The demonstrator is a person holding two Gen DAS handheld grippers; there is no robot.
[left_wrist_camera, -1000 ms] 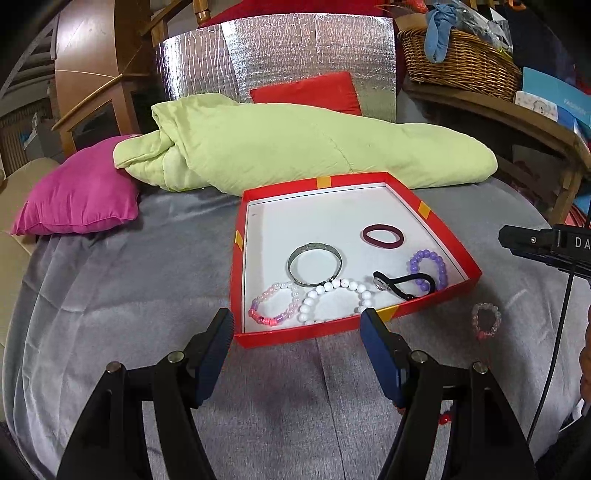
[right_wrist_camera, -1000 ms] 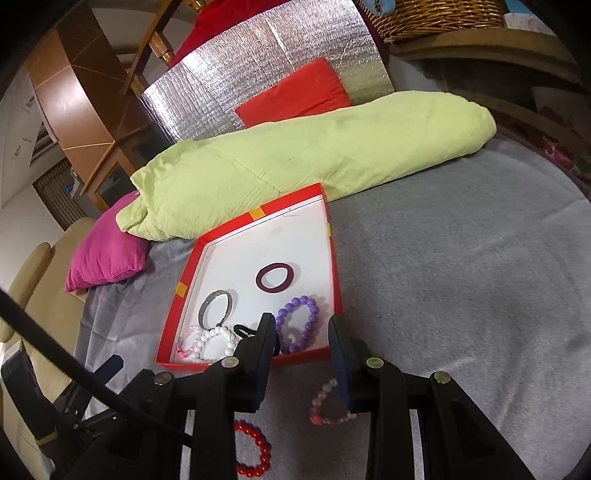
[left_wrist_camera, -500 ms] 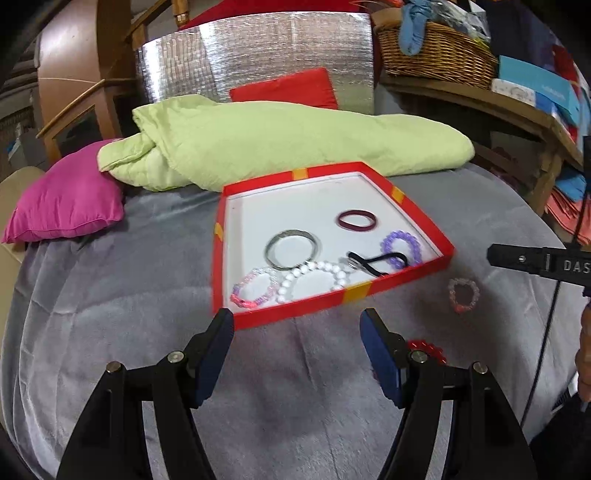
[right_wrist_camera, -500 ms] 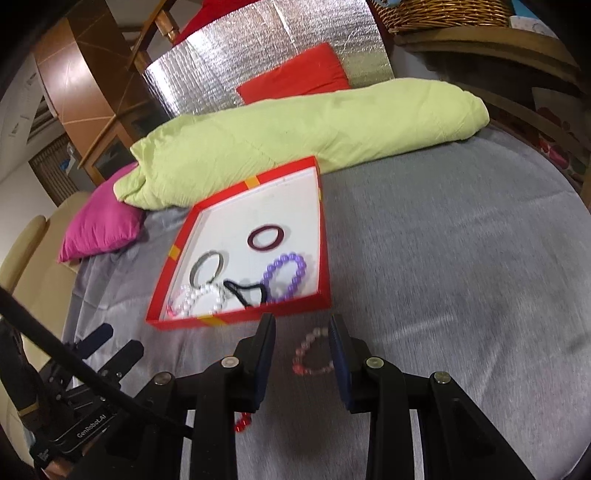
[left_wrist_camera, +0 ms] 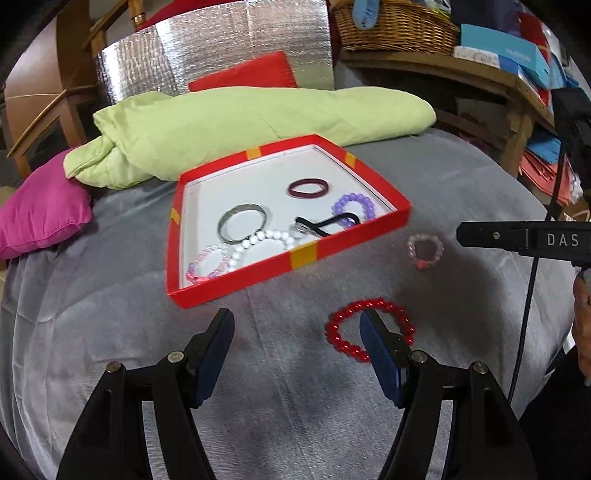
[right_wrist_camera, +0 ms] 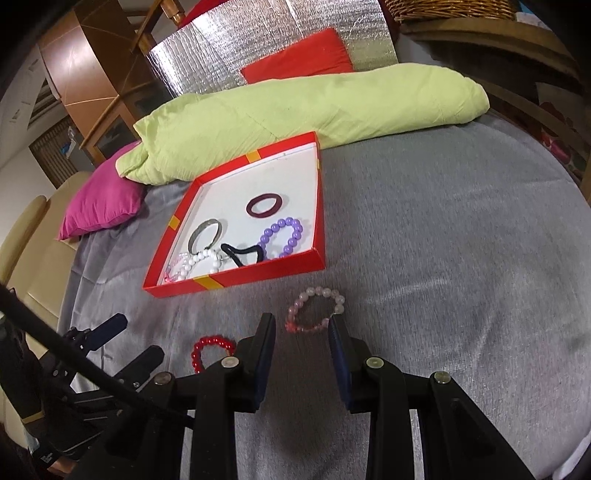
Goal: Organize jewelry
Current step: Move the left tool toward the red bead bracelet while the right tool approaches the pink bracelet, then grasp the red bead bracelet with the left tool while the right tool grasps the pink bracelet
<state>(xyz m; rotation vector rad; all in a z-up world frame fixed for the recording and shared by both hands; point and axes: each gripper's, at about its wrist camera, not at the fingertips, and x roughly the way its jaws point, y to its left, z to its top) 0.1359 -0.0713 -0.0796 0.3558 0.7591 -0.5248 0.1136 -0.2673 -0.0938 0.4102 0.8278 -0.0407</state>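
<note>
A red box (left_wrist_camera: 236, 286) with a white floor lies on the grey cloth and holds several bracelets and hair bands; it also shows in the right wrist view (right_wrist_camera: 258, 277). A red bead bracelet (left_wrist_camera: 343, 317) lies on the cloth by my open left gripper (left_wrist_camera: 297, 332), its right finger over the ring. A pale pink bead bracelet (left_wrist_camera: 424, 251) lies right of the box. In the right wrist view the pink bracelet (right_wrist_camera: 316, 308) lies just ahead of my open right gripper (right_wrist_camera: 303, 332), and the red bracelet (right_wrist_camera: 210, 347) lies to its left.
A light green folded quilt (left_wrist_camera: 240, 125) lies behind the box, with a magenta cushion (left_wrist_camera: 40, 210) at left and a red cushion (left_wrist_camera: 247, 74) against a silver foil panel. A wooden shelf with a wicker basket (left_wrist_camera: 399, 26) stands at the back right.
Both grippers have pulled back from the box. The red bracelet has come into the left view by the right finger. The pink bracelet now lies ahead of the right gripper, which has opened wider.
</note>
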